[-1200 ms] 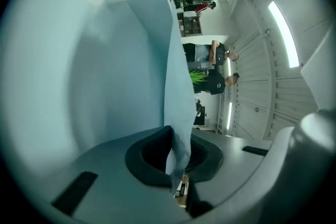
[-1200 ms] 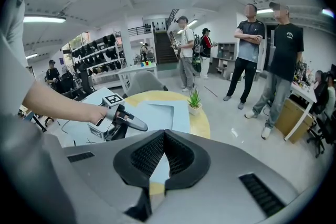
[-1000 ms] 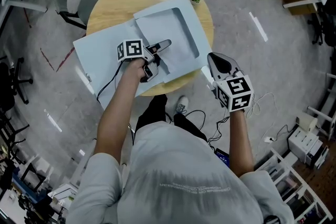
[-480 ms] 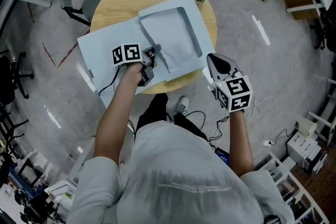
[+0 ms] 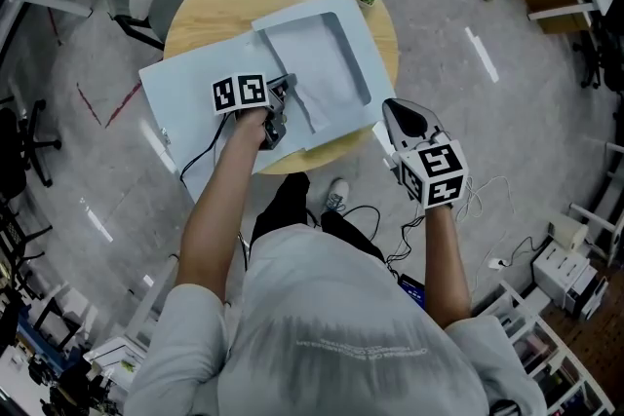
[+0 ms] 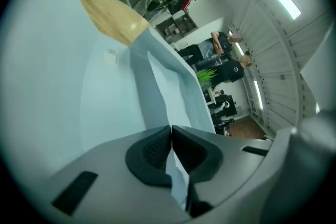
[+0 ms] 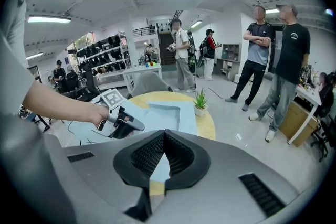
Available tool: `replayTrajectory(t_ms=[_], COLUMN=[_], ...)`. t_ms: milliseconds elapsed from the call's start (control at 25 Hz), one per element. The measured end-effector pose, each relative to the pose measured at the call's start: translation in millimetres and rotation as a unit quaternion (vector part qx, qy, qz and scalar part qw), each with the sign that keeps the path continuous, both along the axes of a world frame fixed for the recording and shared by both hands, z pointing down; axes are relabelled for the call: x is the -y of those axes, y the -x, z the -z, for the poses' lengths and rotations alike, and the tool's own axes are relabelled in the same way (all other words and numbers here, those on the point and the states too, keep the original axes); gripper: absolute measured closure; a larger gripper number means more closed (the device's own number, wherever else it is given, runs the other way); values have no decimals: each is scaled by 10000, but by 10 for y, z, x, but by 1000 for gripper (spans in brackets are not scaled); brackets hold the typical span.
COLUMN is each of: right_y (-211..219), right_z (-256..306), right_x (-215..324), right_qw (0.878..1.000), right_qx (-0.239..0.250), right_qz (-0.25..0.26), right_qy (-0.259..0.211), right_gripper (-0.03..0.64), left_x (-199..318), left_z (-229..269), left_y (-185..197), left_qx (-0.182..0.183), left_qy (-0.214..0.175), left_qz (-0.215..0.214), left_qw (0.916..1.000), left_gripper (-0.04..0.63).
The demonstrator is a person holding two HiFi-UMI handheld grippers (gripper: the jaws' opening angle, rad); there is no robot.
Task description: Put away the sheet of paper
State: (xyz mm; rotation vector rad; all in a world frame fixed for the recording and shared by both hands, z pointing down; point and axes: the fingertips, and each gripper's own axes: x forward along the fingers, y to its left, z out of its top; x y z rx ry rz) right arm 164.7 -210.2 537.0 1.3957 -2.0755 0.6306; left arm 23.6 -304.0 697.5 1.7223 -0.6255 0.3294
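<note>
Head view: the left gripper [image 5: 285,93] has its jaws clenched on the near edge of the pale blue sheet of paper [image 5: 327,63]. The sheet lies inside the open light-blue folder [image 5: 185,93] on the round wooden counter [image 5: 210,0], probably so it can be tucked in. The right gripper [image 5: 402,115] hangs off the counter's right edge, out of the way.

Left gripper view: the sheet runs pinched between the pads.

Right gripper view: its jaws are closed on nothing. A small potted plant [image 7: 200,99] at the far edge crowds the folder's corner.

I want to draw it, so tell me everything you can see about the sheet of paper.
The sheet of paper is pale, thin and plain; I see no print. It lies in the right half of the open light blue folder on the round wooden table. The left gripper is shut on its near edge, lifting that edge slightly.
</note>
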Motion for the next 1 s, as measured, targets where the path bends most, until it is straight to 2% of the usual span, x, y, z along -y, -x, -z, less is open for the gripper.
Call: replayTrajectory(t_ms=[80,120,160,200,320,400,520,640,680,1000], right_y=[-8,-17,-32,-53,-133,-182,-229,-274,-287,-336], right_z=[26,41,57,76,159,237,415,680,782,1688], right_x=[-23,-33,-41,-49,-78,-88,-74,-56,-60,-138], right_qw=[10000,10000,10000,10000,9998,9995,9984,9956,9941,9750], right_qx=[-9,-16,-25,-39,-95,-133,-203,-327,-382,-793], right_qz=[-1,-3,-4,-5,-6,-6,33,137,186,564], right_qy=[-20,-37,-59,-81,-178,-284,-525,-872,-996,-1997], right_gripper=[589,589,589,589,589,589,589,589,589,589], left_x=[19,27,39,52,59,43,12,-16,-42,-479], left_z=[12,16,27,48,180,311,620,1073,1243,2696], left_y=[-4,12,40,77,216,300,381,514,550,693], left_qx=[248,392,528,652,1051,1394,1752,2070,2145,2351], left_qy=[-252,-378,-508,-645,-1117,-1566,-2384,-3092,-3311,-4808], left_qz=[-44,-36,6,65,122,-31,-306,-285,-282,-92], left_qw=[9994,9985,9973,9958,9881,9778,9547,9277,9185,8447], left_gripper=[574,553,486,446,442,442,459,555,565,575])
